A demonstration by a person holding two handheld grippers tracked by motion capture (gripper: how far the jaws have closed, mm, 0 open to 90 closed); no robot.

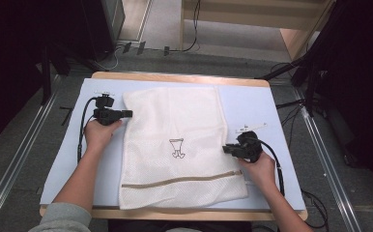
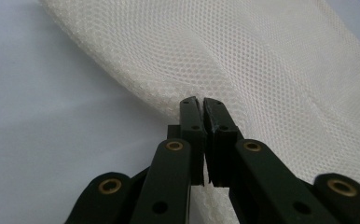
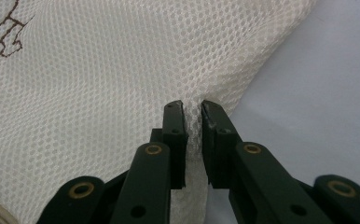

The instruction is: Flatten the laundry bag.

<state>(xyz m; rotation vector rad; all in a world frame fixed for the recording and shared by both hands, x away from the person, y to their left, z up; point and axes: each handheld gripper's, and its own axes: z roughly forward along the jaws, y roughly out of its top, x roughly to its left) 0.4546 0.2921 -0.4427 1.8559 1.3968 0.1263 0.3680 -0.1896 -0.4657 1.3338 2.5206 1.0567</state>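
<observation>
While the white mesh laundry bag [image 1: 175, 145] lies flat on the pale blue surface [image 1: 252, 104], each of its side edges sits between a pair of tongs. At the bag's left edge, near the far corner, the left tongs [image 1: 128, 114] are pressed together on a fold of netting, with the mesh spreading away beyond the tips [image 2: 199, 101]. At the right edge, nearer the zip [image 1: 184, 180], the right tongs [image 1: 226, 149] have a narrow gap, and a strip of mesh runs through it [image 3: 193, 106]; whether the pads truly pinch it is hard to tell, though they seem to. A small dark printed figure [image 1: 177, 147] lies between the two pairs of tongs.
</observation>
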